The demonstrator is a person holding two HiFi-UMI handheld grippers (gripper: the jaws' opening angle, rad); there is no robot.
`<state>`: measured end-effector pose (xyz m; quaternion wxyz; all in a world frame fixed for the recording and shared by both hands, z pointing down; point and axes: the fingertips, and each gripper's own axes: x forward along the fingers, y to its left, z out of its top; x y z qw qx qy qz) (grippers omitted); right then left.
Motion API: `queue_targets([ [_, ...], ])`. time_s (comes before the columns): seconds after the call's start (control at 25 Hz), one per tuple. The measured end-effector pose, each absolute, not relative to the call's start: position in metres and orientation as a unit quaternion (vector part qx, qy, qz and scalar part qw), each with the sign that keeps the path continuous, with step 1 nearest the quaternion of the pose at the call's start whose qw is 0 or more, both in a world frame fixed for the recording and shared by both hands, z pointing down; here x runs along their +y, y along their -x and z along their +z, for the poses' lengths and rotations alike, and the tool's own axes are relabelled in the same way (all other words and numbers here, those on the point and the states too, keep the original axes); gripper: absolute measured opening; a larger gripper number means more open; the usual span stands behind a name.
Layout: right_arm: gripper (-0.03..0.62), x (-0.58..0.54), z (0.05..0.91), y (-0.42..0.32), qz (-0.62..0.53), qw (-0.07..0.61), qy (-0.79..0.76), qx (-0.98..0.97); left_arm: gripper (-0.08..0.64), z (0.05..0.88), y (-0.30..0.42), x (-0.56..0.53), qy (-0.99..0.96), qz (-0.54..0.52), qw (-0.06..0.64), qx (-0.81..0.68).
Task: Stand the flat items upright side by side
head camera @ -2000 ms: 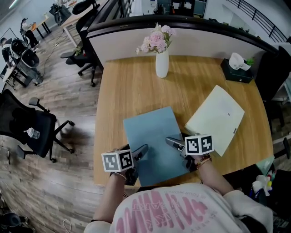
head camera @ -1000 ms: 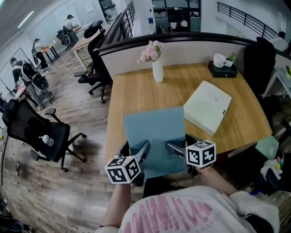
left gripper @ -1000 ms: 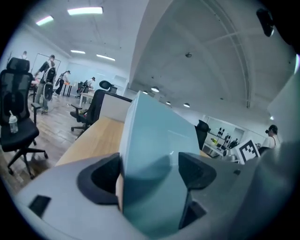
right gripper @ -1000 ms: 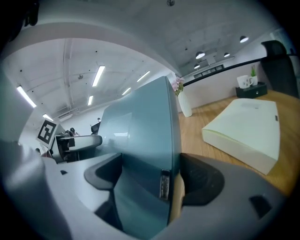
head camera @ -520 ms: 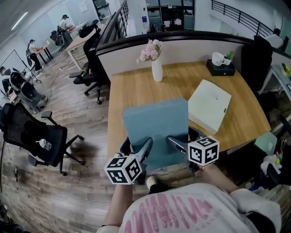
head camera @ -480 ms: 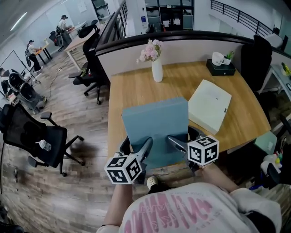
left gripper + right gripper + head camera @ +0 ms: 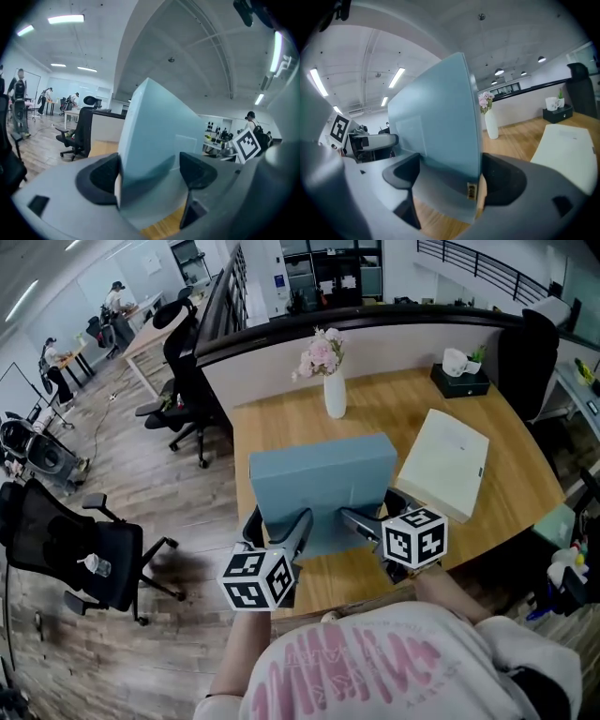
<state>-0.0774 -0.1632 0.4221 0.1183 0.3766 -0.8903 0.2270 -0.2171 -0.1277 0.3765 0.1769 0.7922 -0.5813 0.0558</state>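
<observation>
Blue binder, earlier flat on the desk, now nearly upright.

Vase w/ flowers, tissue box

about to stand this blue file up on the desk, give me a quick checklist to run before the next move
1. Left gripper grip: ok, the blue file sits between its jaws with the pads on it.
2. Right gripper grip: ok, pads on the file, but its jaws have just been opening.
3. Blue file upright: not ok, it leans back.
4. Room on the desk: ok, bare wood shows behind the file.
5. Vase out of the way: ok, it stands apart near the back edge.
6. Cream file stood up: not ok, it lies flat on the right.
</observation>
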Motion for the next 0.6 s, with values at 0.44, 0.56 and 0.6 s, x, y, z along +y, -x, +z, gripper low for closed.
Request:
queue_targets([
  [0.44, 0.42, -0.182, 0.427, 0.098, 0.184, 0.144, -0.415, -0.879, 0.399, 0.403, 0.241, -0.15, -0.823, 0.066, 0.189, -0.531],
  [0.56, 0.42, -0.195, 0.426, 0.098, 0.173, 0.15, -0.422, -0.877, 0.396, 0.406, 0.242, -0.163, -0.827, 0.073, 0.182, -0.528],
  [0.6, 0.42, -0.2, 0.427, 0.099, 0.171, 0.152, -0.423, -0.877, 0.396, 0.407, 0.242, -0.167, -0.827, 0.076, 0.177, -0.528],
])
